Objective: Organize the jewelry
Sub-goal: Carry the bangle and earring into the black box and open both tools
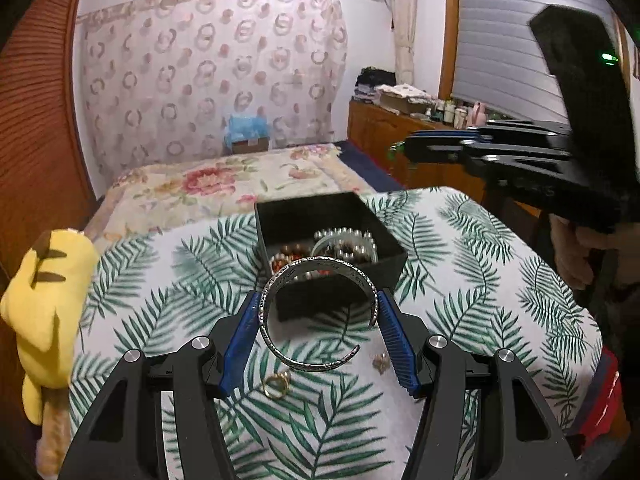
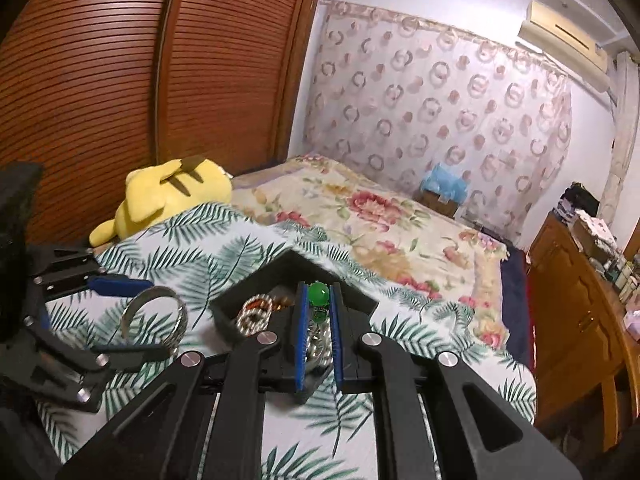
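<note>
Silver cuff bangle (image 1: 318, 316) was clamped by the left gripper (image 1: 318, 334); a green-beaded piece (image 2: 319, 296) was pinched by the right gripper (image 2: 319, 322).

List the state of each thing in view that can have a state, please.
Left tongs: shut on silver cuff bangle, lifted.
Right tongs: shut on green bead piece.
Black box: open, holding beaded bracelets.
Gold ring: lying on leaf-print cloth.

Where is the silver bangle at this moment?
In the left wrist view, the silver bangle is held between the left tool's blue pads, above the leaf-print cloth, just in front of the black box.
</note>
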The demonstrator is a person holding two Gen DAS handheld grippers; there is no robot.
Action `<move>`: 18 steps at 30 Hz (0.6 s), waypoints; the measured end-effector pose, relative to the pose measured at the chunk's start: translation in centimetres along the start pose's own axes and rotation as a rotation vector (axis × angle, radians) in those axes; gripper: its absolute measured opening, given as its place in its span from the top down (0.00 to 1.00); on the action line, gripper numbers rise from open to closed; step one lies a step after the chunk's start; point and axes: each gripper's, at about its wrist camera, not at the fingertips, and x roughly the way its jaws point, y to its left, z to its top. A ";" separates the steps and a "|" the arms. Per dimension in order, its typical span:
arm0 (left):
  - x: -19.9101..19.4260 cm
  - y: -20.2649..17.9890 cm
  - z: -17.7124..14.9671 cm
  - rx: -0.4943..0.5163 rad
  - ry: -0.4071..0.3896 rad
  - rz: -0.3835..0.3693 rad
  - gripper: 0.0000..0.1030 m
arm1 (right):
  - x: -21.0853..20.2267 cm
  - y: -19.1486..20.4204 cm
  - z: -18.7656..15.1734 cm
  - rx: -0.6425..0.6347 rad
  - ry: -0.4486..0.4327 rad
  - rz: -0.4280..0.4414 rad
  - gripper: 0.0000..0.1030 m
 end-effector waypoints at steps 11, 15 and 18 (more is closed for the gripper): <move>1.7 1.3 2.9 0.020 -0.009 0.041 0.45 | 5.9 -1.8 -0.8 0.068 0.070 0.007 0.89; 2.4 1.3 3.6 0.026 -0.007 0.043 0.45 | 7.6 -2.4 -1.8 0.102 0.095 0.030 0.87; 3.1 1.4 4.0 0.029 0.001 0.046 0.45 | 7.9 -2.4 -2.1 0.092 0.077 0.048 0.87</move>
